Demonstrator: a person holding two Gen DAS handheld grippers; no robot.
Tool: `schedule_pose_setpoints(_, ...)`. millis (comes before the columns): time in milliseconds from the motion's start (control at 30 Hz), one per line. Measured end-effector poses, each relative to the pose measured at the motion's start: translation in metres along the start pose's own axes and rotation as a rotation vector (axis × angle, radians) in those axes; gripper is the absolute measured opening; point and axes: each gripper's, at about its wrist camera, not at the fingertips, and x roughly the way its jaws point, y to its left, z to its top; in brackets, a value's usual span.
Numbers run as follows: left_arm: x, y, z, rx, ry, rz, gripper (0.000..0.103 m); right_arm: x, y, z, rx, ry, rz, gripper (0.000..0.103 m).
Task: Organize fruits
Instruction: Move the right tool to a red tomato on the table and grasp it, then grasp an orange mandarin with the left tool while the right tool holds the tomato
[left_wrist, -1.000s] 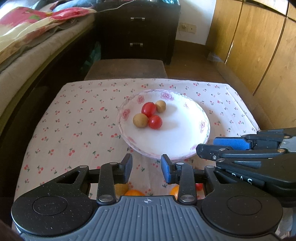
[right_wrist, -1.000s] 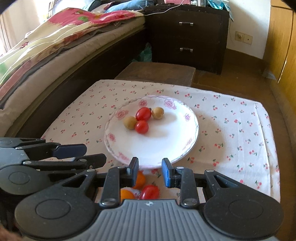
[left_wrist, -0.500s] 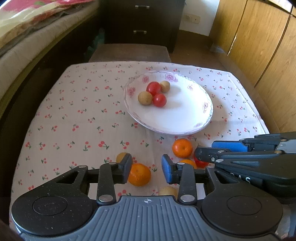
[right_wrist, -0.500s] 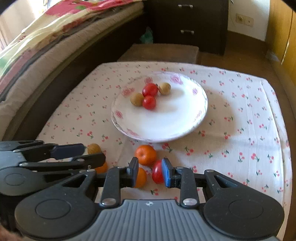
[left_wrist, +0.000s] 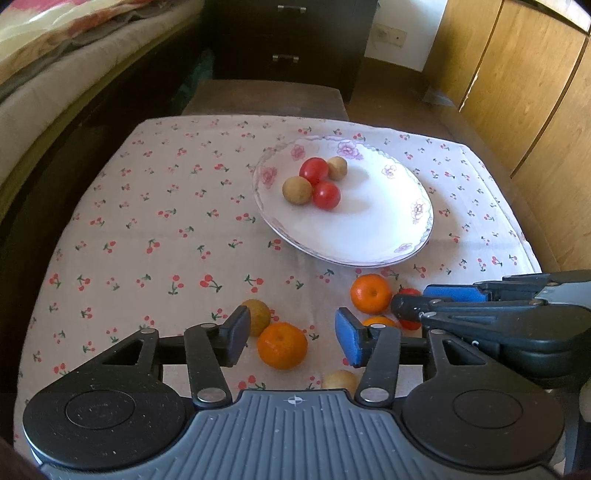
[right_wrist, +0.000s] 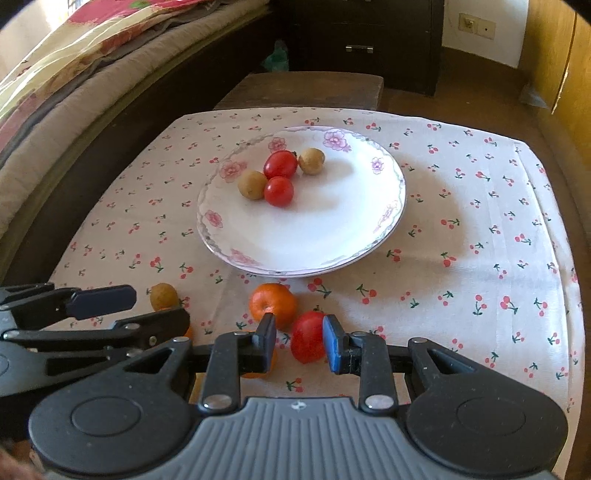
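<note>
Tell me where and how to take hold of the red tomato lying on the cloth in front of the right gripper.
Grip the tomato across its widest middle, one pad on each flank, coming in low and straight from the near side. It already lies between the open fingers of the right gripper. It looks smooth and rounded, so a high pinch would likely slip. The orange sits close at its far left; keep the left finger clear.

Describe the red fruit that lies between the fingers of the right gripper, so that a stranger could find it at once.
Start at the white floral-rimmed plate on the cherry-print tablecloth. Off its near edge lies a loose group of fruit, where the open right gripper reaches. The small red tomato sits between its fingers: it is the only red fruit off the plate, right of the round orange tangerine.
</note>
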Motion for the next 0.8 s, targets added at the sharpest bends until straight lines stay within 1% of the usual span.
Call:
schedule_pose_setpoints(100,0.002,0.003,0.0,-0.025,0.016,-0.02,0.059,0.003,-0.001,-0.002,-0.009,0.015,-0.024,0.03)
schedule_pose_setpoints(167,0.002,0.008,0.0,-0.05,0.022,-0.033,0.059,0.005,-0.003,-0.003,-0.009,0.023,-0.026,0.03)
schedule_pose_setpoints(333,0.009,0.01,-0.002,-0.079,0.053,-0.039,0.06,0.012,-0.002,-0.006,-0.021,0.044,-0.034,0.03)
schedule_pose_setpoints(567,0.023,0.009,-0.002,-0.097,0.08,-0.018,0.06,0.02,-0.003,-0.008,-0.032,0.064,-0.033,0.03)
schedule_pose_setpoints(700,0.032,0.008,-0.003,-0.108,0.099,-0.002,0.06,0.019,-0.003,-0.007,-0.04,0.054,-0.035,0.03)
schedule_pose_setpoints(800,0.033,0.005,-0.003,-0.09,0.087,0.015,0.058,0.019,-0.001,-0.008,-0.065,0.05,-0.037,0.03)
